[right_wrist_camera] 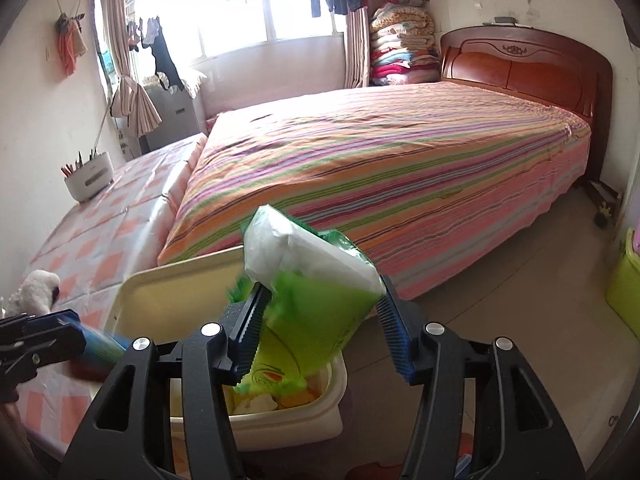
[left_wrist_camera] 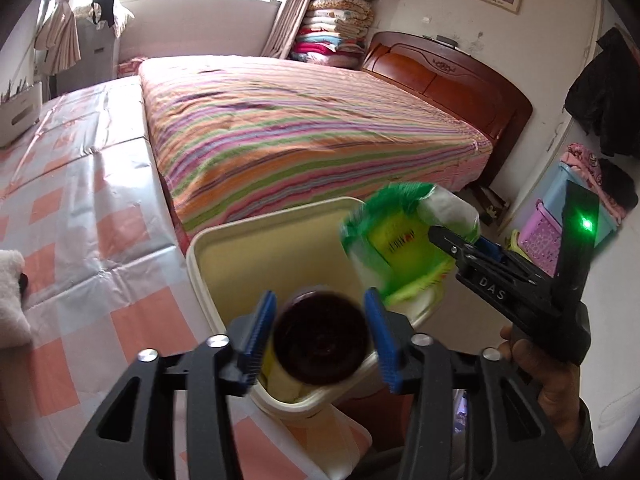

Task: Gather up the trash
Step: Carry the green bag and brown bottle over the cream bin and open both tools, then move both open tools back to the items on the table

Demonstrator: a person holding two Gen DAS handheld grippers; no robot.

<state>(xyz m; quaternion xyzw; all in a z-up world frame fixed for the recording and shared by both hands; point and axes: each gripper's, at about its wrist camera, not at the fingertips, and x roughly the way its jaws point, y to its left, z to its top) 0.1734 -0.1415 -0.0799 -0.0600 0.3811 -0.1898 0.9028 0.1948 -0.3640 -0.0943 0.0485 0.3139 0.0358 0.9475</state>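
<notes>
My left tongs [left_wrist_camera: 320,336] stand open above the bin [left_wrist_camera: 208,256], with a dark-ended can [left_wrist_camera: 320,344] loose between the blue pads, touching neither. My right tongs [right_wrist_camera: 320,332] are open too; the green tissue pack [right_wrist_camera: 316,280] sits blurred between them over the bin's far corner, beside the striped bed [right_wrist_camera: 400,160] and the checked tabletop [left_wrist_camera: 80,220].

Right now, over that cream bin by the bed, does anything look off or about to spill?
Nothing has spilled. The green packet hangs tilted between the open right gripper, above the cream bin. The dark-ended can sits loose between the open left gripper, also over the bin. Both look blurred, as if dropping.
</notes>
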